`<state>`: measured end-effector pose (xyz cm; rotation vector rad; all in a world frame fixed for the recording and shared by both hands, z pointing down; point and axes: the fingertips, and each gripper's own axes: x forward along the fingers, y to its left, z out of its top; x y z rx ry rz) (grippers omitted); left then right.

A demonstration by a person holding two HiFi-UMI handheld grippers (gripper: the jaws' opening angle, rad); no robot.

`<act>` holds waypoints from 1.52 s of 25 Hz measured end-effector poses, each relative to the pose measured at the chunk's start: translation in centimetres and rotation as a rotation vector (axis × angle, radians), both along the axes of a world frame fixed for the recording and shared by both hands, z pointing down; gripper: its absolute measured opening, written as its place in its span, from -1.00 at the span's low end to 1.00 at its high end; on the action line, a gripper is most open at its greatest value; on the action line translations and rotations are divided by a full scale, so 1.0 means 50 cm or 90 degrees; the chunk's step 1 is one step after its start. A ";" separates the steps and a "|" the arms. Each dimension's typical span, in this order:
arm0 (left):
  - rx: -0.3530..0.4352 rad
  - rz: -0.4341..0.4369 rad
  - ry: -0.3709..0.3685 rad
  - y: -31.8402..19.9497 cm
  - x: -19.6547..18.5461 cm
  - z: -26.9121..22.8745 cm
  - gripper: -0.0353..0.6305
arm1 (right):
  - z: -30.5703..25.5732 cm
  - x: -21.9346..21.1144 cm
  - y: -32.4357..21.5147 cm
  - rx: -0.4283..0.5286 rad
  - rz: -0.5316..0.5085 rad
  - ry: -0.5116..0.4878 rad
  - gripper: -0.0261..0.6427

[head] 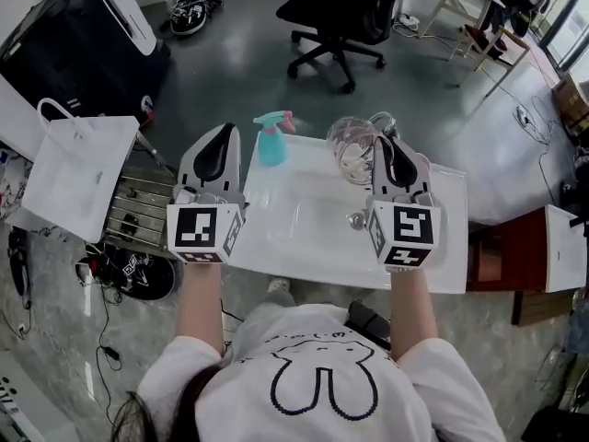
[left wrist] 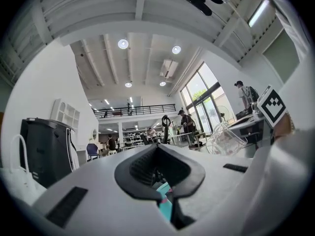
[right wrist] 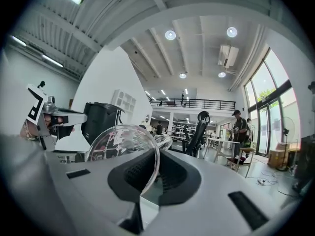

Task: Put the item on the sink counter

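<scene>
Pinching the thin rim of the clear glass cup (right wrist: 123, 146), the fingers (right wrist: 177, 176) of the right gripper (right wrist: 150, 181) are almost shut, with only the glass wall between them. In the head view the glass cup (head: 354, 145) is at the far edge of the white desk (head: 446, 247) with the sink in it, a bit right of the middle. The cup is tipped on its side, and its round body sticks out to the left of the right gripper (head: 385, 145). I cannot tell if the cup touches the desk.

A small shiny metal knob (head: 355, 219) sits on the desk just under the right gripper, by the sink bowl.

A blue-green spray bottle (head: 271, 141) with a pink trigger stands up straight at the far left corner of the desk. It is near the cup but not touching it.

The left gripper (head: 221, 145) is over the left edge of the desk, just beside the spray bottle. In the left gripper view, the left gripper (left wrist: 160, 173) has its fingers (left wrist: 135, 173) pressed together with nothing held. A bit of the spray bottle (left wrist: 165, 205) peeks out behind them.

Off the desk, to the left, a white paper bag (head: 78, 173) with a handle sits by a metal rack (head: 138, 210). A black office chair (head: 340, 12) stands on the grey floor (head: 230, 72) past the far edge of the desk.
</scene>
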<state>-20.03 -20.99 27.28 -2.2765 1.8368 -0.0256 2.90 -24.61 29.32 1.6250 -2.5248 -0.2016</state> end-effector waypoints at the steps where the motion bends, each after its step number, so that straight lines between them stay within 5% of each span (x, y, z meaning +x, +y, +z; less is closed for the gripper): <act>1: 0.000 0.010 0.001 -0.013 -0.004 0.000 -0.86 | 0.001 -0.003 -0.006 -0.002 0.009 0.001 -0.79; 15: -0.028 0.098 0.018 -0.138 -0.046 0.043 -0.86 | 0.115 -0.052 -0.095 -0.145 0.092 0.039 -0.79; 30: -0.067 0.124 0.031 -0.217 -0.071 0.109 -0.86 | 0.339 -0.091 -0.194 -0.415 0.133 0.065 -0.79; 38: -0.080 0.127 0.039 -0.247 -0.083 0.128 -0.86 | 0.424 -0.099 -0.221 -0.499 0.152 0.085 -0.79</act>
